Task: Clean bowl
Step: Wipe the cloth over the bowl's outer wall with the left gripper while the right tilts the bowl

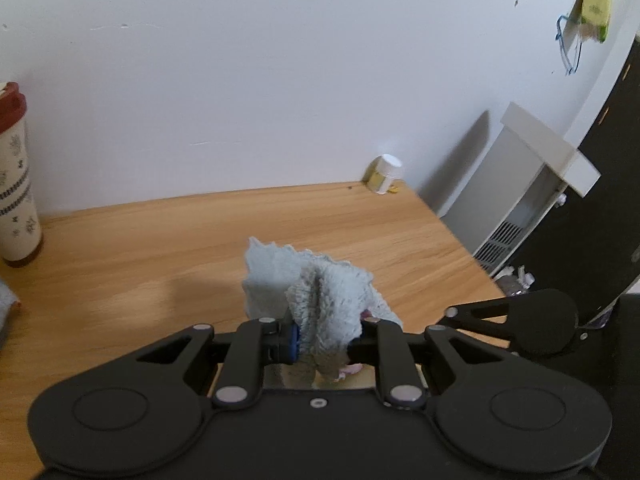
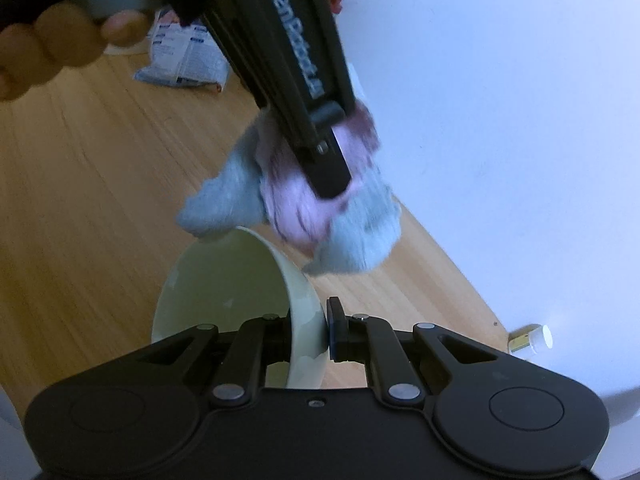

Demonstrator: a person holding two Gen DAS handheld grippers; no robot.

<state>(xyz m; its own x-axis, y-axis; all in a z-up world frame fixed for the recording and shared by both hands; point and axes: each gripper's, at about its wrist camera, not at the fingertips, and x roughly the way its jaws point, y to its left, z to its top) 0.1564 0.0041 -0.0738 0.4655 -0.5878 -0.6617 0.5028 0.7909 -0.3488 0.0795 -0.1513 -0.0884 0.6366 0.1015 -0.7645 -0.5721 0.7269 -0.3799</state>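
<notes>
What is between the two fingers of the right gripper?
In the right wrist view, the wall of the pale green bowl sits between the right gripper fingers, clamped at its rim.

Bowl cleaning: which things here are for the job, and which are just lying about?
For the job:
- bowl, gripped by its rim in the right tool
- fluffy cloth, pinched in the left tool

Just lying about:
- patterned cup
- small white-capped bottle
- printed packet
- white cabinet

"GenRobot.AI" on left claw point(image 2: 326, 184) body
</notes>
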